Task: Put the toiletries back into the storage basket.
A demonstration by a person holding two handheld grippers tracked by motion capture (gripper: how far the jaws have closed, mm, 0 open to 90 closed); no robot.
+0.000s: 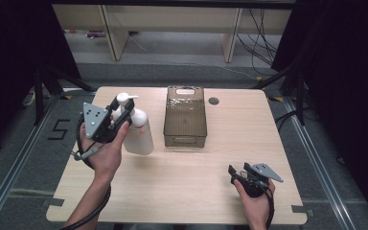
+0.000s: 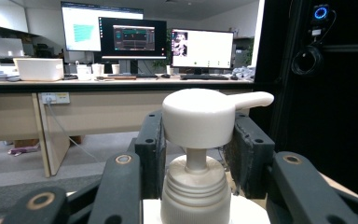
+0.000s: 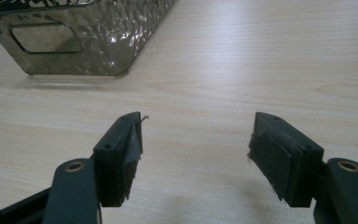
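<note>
The left gripper (image 1: 124, 111) had the white pump bottle (image 1: 138, 132) by the neck, jaws clamped on either side just under the pump head (image 2: 198, 117), as the left gripper view showed. In the high view the bottle stood at the gripper's four o'clock, its body hanging below and right of the jaws, over the left part of the wooden table (image 1: 182, 201). Its long axis ran near upright, tipped a little, top toward eleven o'clock. In the left gripper view the spout (image 2: 254, 98) pointed to three o'clock. Whether the base touched the table could not be told. At the bottle's three o'clock, just beside it, sat the smoky clear plastic basket (image 1: 185, 136), its long side running twelve to six. Well apart, down at five o'clock, the right gripper (image 3: 196, 149) rested low over bare tabletop, jaws spread wide with nothing between them.
</note>
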